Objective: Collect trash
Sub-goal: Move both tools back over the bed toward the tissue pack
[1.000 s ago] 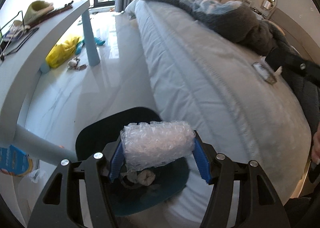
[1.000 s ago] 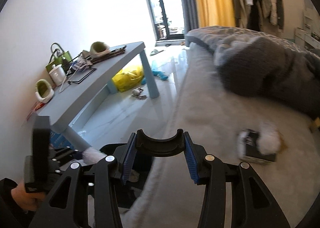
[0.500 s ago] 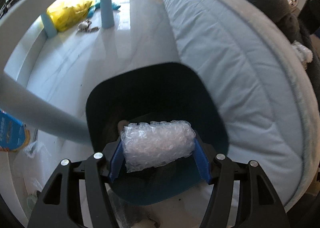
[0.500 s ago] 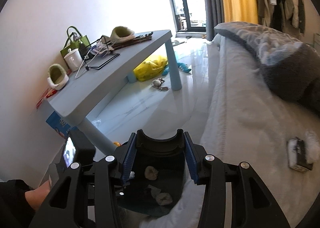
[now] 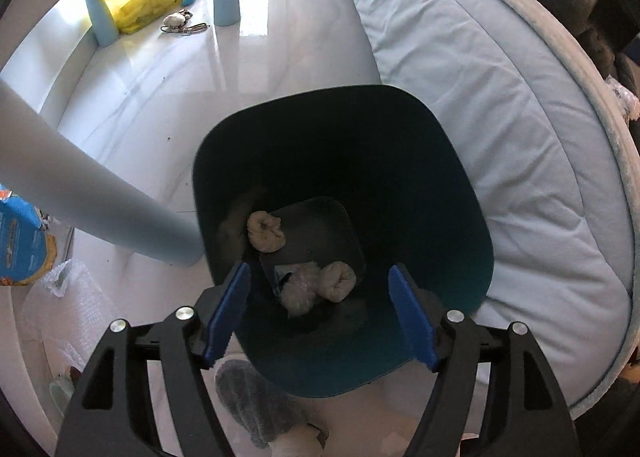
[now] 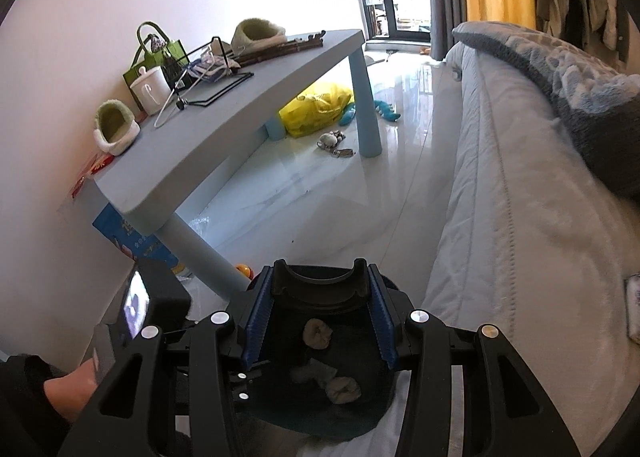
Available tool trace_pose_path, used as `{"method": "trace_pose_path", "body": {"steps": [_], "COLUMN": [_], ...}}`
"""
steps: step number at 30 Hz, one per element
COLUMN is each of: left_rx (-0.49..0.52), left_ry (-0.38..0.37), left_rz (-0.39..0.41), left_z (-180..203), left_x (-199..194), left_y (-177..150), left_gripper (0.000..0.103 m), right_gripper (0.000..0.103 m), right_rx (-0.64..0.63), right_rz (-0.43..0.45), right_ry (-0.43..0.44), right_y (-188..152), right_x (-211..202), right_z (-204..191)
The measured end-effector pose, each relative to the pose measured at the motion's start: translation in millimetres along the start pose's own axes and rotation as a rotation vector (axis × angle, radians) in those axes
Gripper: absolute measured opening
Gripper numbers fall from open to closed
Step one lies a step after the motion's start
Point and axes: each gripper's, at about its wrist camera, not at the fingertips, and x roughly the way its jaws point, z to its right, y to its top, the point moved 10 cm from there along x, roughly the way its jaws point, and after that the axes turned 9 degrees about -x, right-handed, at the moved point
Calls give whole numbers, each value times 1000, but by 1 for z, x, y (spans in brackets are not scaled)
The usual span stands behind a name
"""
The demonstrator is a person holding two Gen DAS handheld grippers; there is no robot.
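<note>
A dark teal trash bin (image 5: 448, 193) stands on the floor between the bed and a blue table leg. My left gripper (image 5: 320, 313) is open and empty right above the bin mouth. The bubble wrap piece (image 5: 298, 291) lies at the bin bottom beside two beige crumpled wads (image 5: 264, 233). My right gripper (image 6: 320, 317) is open and empty, also over the bin (image 6: 384, 409), where the wads (image 6: 317, 333) show. The left gripper's body (image 6: 140, 309) is at its left.
The light blue bed (image 5: 500, 105) runs along the right. A blue table (image 6: 240, 105) with slippers, a bag and a mug stands left; its leg (image 5: 92, 201) is close to the bin. A yellow bag (image 6: 316, 107) and small items lie on the floor (image 5: 168, 69).
My left gripper opened and the bubble wrap dropped into the bin. Both grippers moved over the bin and tilted down.
</note>
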Motion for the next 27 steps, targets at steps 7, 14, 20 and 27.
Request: {"method": "trace_pose_path", "body": {"steps": [7, 14, 20, 27], "left_rx": [-13, -32, -52, -35], "left_ry": [-7, -13, -21, -58], "left_rz": [40, 117, 172, 253], "left_z": [-10, -23, -34, -25], "left_x": [-14, -38, -57, -92], "left_y": [4, 14, 25, 39], "left_gripper": [73, 64, 55, 48], "right_gripper": [46, 46, 46, 46], "right_rx": [-2, 21, 13, -3], "right_rz": [-54, -138, -209, -302], "right_ry": [17, 43, 61, 75], "right_y": [-7, -24, -42, -67], "right_x": [28, 63, 87, 113], "right_z": [-9, -15, -26, -40]}}
